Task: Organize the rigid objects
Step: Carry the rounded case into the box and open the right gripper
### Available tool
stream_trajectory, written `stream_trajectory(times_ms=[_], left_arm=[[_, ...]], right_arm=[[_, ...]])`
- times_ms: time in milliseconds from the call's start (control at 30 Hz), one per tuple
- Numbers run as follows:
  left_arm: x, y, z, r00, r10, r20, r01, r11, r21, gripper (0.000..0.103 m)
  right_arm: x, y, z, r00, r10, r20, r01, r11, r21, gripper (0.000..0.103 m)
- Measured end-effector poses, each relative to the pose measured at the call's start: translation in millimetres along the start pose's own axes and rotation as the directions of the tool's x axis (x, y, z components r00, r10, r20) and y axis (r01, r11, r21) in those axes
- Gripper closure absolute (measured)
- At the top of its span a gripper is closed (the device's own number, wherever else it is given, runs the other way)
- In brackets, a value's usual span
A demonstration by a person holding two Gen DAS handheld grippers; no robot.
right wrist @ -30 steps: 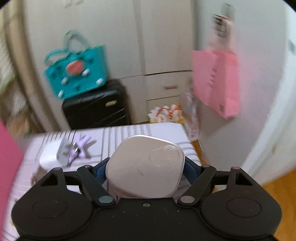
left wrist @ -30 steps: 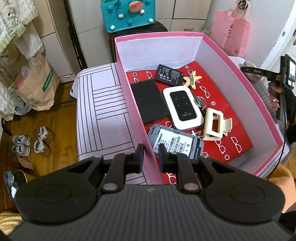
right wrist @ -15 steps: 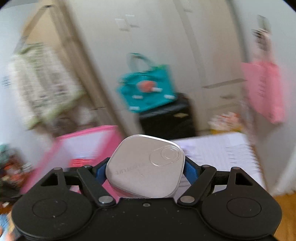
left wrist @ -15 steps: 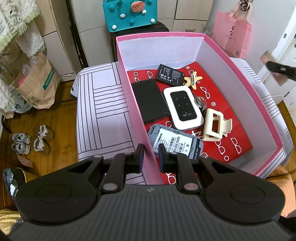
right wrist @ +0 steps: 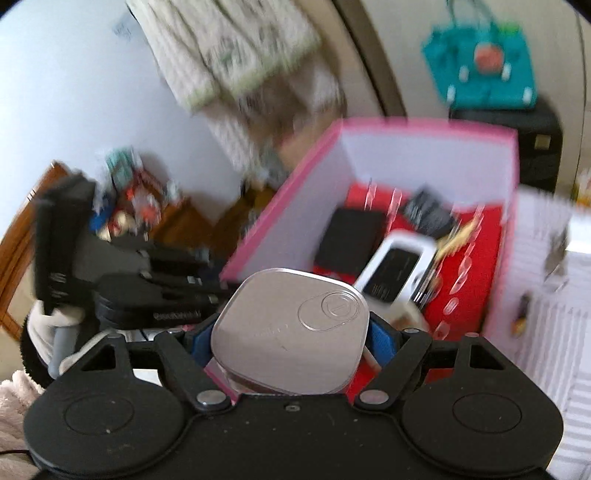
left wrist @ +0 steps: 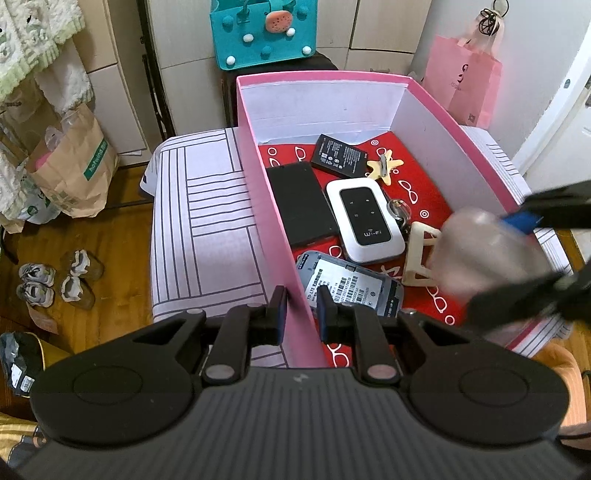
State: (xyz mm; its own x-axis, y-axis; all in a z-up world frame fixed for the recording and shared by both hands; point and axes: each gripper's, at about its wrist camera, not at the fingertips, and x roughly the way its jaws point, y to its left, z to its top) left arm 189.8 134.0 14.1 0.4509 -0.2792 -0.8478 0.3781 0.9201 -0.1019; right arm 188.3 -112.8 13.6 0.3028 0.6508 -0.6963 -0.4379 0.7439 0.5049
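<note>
A pink box point(left wrist: 255, 155) with a red patterned floor stands on a striped stool. In it lie a black slab point(left wrist: 301, 203), a black battery point(left wrist: 338, 155), a white Wi-Fi router point(left wrist: 364, 218), a grey device with a barcode label point(left wrist: 349, 284), a cream stand point(left wrist: 419, 254) and a star clip point(left wrist: 384, 168). My left gripper point(left wrist: 302, 314) is shut on the box's near left wall. My right gripper point(right wrist: 291, 332) is shut on a silver rounded-square device point(right wrist: 291, 332); it shows blurred over the box's right side in the left wrist view point(left wrist: 480, 254). The box also shows in the right wrist view point(right wrist: 280, 206).
The striped stool top point(left wrist: 207, 221) lies left of the box. A teal bag point(left wrist: 264, 31) on a black case stands behind it, a pink bag point(left wrist: 467, 79) at the back right. A paper bag point(left wrist: 74, 166) and shoes point(left wrist: 55, 280) are on the wooden floor at left.
My right gripper has swung left with the silver device and now hangs over the box's right side. My left gripper has kept its hold on the box wall.
</note>
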Motion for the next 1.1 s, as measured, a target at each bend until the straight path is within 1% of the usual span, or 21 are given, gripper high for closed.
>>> stream_trajectory(times_ms=[67, 133, 200, 267, 300, 367, 433, 600, 700, 733, 800, 867, 967, 1033, 1067, 1100], left_arm=[[0.2, 0.8, 0.3, 1.000, -0.007, 0.001, 0.007, 1.000, 0.001, 0.087], [0.1, 1.9, 0.1, 1.000, -0.018, 0.003, 0.018, 1.000, 0.002, 0.086], [0.0, 3.8, -0.8, 1.000, -0.027, 0.007, 0.027, 1.000, 0.003, 0.086], [-0.1, 6.0, -1.2, 0.999, -0.038, 0.012, 0.038, 0.999, -0.003, 0.086], [-0.2, 7.0, -1.6, 0.999, -0.043, 0.014, 0.043, 0.999, -0.008, 0.085], [0.5, 8.7, -1.2, 0.997, -0.080, 0.007, 0.080, 0.997, -0.014, 0.082], [1.0, 7.5, -0.7, 0.996, -0.093, 0.003, 0.093, 0.996, -0.004, 0.081], [0.7, 1.8, -0.4, 0.997, -0.080, 0.003, 0.080, 0.996, 0.037, 0.081], [1.2, 2.5, -1.4, 0.996, -0.084, 0.007, 0.084, 0.996, 0.035, 0.081], [0.7, 2.5, -2.1, 0.997, -0.082, 0.009, 0.082, 0.996, 0.034, 0.081], [-0.4, 2.9, -3.0, 0.996, -0.086, 0.014, 0.085, 0.996, 0.030, 0.081], [-1.1, 3.4, -3.9, 0.996, -0.085, 0.019, 0.084, 0.996, 0.029, 0.081], [-1.8, 1.7, -5.3, 0.996, -0.081, 0.023, 0.080, 0.996, 0.032, 0.081], [-2.4, -0.2, -6.3, 0.997, -0.071, 0.027, 0.070, 0.997, 0.044, 0.081], [-3.3, -2.0, -7.4, 0.997, -0.067, 0.036, 0.065, 0.996, 0.063, 0.082], [-4.3, -3.4, -9.0, 0.997, -0.064, 0.050, 0.060, 0.995, 0.084, 0.081]], right_arm=[[15.0, -0.3, 1.0, 0.997, 0.016, -0.076, -0.015, 1.000, 0.025, 0.020], [25.1, -1.8, -2.0, 0.990, 0.036, -0.139, -0.028, 0.998, 0.058, 0.020], [33.4, -0.5, -6.7, 0.982, 0.018, -0.187, -0.005, 0.997, 0.073, 0.020], [37.5, -0.8, -8.6, 0.978, -0.007, -0.208, 0.023, 0.997, 0.071, 0.020], [40.0, -3.8, -8.3, 0.975, -0.016, -0.222, 0.036, 0.996, 0.086, 0.020], [43.0, -12.3, -6.4, 0.969, -0.023, -0.244, 0.055, 0.991, 0.124, 0.020], [45.8, -14.3, -6.0, 0.965, -0.045, -0.257, 0.083, 0.987, 0.139, 0.020], [54.6, -8.8, 0.2, 0.953, -0.165, -0.256, 0.183, 0.982, 0.049, 0.021], [54.0, 4.6, 1.1, 0.936, -0.286, -0.205, 0.276, 0.958, -0.078, 0.022], [49.9, 12.0, -0.2, 0.930, -0.329, -0.165, 0.309, 0.941, -0.134, 0.022], [45.6, 22.9, -0.9, 0.917, -0.379, -0.121, 0.350, 0.913, -0.211, 0.022], [31.0, 28.1, -1.7, 0.918, -0.389, -0.074, 0.365, 0.903, -0.229, 0.021], [4.5, 35.1, -2.2, 0.917, -0.394, 0.055, 0.395, 0.886, -0.242, 0.021], [-17.9, 35.1, -4.7, 0.914, -0.378, 0.145, 0.403, 0.887, -0.227, 0.021], [-34.0, 31.7, -7.9, 0.912, -0.355, 0.205, 0.395, 0.894, -0.211, 0.021], [-45.7, 28.4, -9.7, 0.911, -0.333, 0.243, 0.382, 0.903, -0.195, 0.020]])
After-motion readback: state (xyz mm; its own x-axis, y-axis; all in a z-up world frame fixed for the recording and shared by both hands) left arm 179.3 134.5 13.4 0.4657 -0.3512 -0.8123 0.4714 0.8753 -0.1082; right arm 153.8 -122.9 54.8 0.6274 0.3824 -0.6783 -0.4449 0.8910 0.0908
